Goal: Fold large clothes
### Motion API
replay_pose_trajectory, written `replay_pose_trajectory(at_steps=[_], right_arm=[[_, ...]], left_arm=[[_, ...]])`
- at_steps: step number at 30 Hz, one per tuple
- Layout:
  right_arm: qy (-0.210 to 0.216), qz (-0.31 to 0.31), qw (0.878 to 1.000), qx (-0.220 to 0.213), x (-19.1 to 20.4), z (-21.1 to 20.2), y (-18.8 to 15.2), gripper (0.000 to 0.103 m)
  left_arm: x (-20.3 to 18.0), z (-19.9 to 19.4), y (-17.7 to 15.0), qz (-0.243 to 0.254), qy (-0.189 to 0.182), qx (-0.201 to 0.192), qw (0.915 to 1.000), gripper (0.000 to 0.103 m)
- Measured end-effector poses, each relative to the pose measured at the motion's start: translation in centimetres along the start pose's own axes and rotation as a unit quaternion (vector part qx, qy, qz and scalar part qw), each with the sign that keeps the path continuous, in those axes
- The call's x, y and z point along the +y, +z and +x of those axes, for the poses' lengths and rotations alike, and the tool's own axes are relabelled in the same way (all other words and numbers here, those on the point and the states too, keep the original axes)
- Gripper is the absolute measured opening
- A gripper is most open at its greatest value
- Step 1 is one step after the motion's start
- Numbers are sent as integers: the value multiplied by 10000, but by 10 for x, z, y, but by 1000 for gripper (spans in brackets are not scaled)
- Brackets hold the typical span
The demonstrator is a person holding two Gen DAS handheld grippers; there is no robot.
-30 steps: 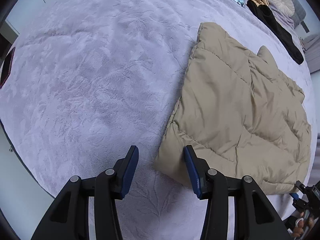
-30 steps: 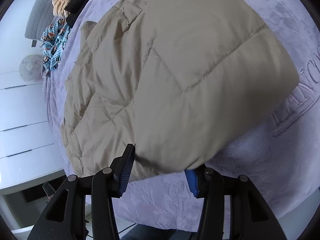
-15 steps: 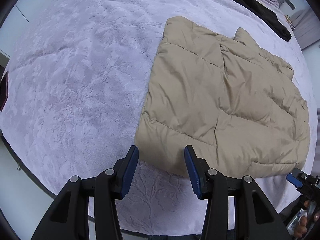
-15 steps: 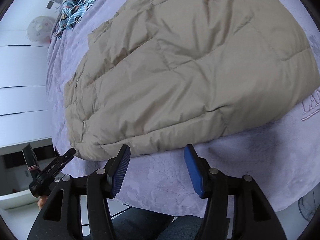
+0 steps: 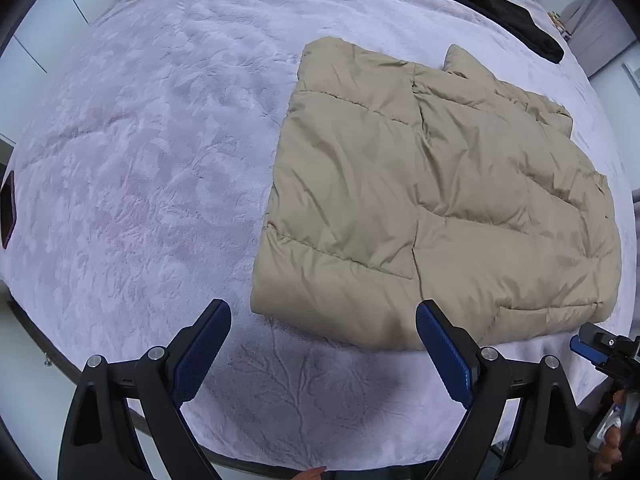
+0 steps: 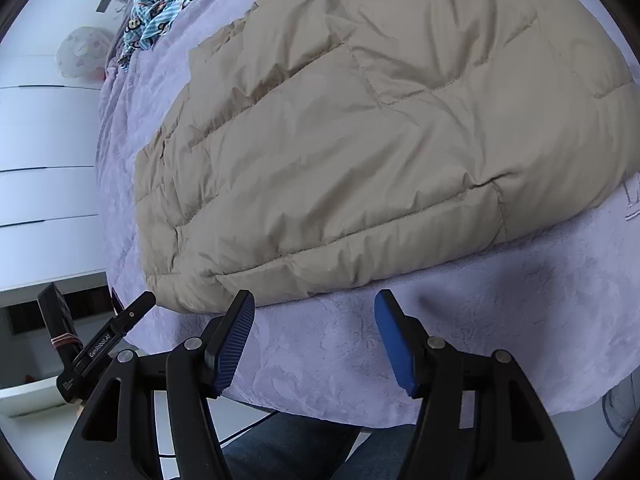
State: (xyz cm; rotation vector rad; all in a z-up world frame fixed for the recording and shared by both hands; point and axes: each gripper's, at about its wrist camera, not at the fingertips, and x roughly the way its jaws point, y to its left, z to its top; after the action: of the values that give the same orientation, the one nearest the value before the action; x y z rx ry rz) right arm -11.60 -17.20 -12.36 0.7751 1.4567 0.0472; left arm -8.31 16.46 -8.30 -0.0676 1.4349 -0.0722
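A folded beige puffer jacket point(image 5: 432, 200) lies flat on the lilac bed cover point(image 5: 140, 160); it fills the upper part of the right wrist view point(image 6: 380, 120). My left gripper point(image 5: 322, 328) is open and empty, just in front of the jacket's near edge. My right gripper point(image 6: 314, 316) is open and empty, over the bed cover point(image 6: 340, 352) just short of the jacket's near edge. The right gripper shows at the lower right of the left wrist view point(image 5: 600, 348), and the left gripper at the lower left of the right wrist view point(image 6: 100, 344).
A black garment point(image 5: 496, 4) and a blue patterned cloth point(image 6: 160, 0) lie at the far end of the bed. A dark flat object point(image 5: 7, 208) sits at the bed's left edge. White drawers point(image 6: 44, 152) stand beside the bed. The bed's near edge runs below both grippers.
Both grippers have let go of the jacket and pulled back toward the bed's near edge. The left jaws opened much wider. The jacket now lies flat, folded.
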Motion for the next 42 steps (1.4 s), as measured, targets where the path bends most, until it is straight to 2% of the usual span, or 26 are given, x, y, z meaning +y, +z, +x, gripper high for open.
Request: replay_pose_trajectory(at_steps=[2,4,6,9,13,14,15,18,23,27,32,36,40,42], right_arm=[[-25,0,10000,-30,2,1,-3,68],[-34,-26,9999,-111,5,1,-4,76],[-60,-71,9998,-181,10,2,-6,77],[-133,-127,9994,-283,17,5,-7,87],[-291,-297,9984,-378,28,8,-7,90],[-316,-372,9980,-412,32,8,-10,93],[-312,-458,9976,-405,36,9,-10,103],[-319,-662,9964,-413,48,13,-8,103],[-322,-719,9969,-40,59,21,1,103],[-230,-617,9978,3,60,21,3,103],[-323,-556,9979,-24,59,19,2,103],[-358,-459,9983,-22,55,18,3,103],[-403,-415,9983,-65,54,17,6,103],[-409,-433,9982,-96,55,15,8,103]], left_arm=[[-1,1,0,48,-5,-20,10000,94],[0,2,1,80,-7,-14,10000,95],[0,4,2,112,-13,8,9999,95],[0,4,4,222,75,-16,9997,95],[3,7,10,378,137,-95,9991,94],[5,8,12,388,138,-108,9991,94],[7,9,15,398,68,-104,9991,94],[19,10,30,472,-402,-168,9979,94],[47,22,66,497,-1312,-306,9896,94],[65,57,96,352,-2089,15,9773,94],[52,103,113,486,-2850,646,9551,94],[24,129,119,689,-3172,975,9408,94],[2,139,121,846,-3296,1127,9335,94],[0,141,122,844,-3306,1097,9336,84]])
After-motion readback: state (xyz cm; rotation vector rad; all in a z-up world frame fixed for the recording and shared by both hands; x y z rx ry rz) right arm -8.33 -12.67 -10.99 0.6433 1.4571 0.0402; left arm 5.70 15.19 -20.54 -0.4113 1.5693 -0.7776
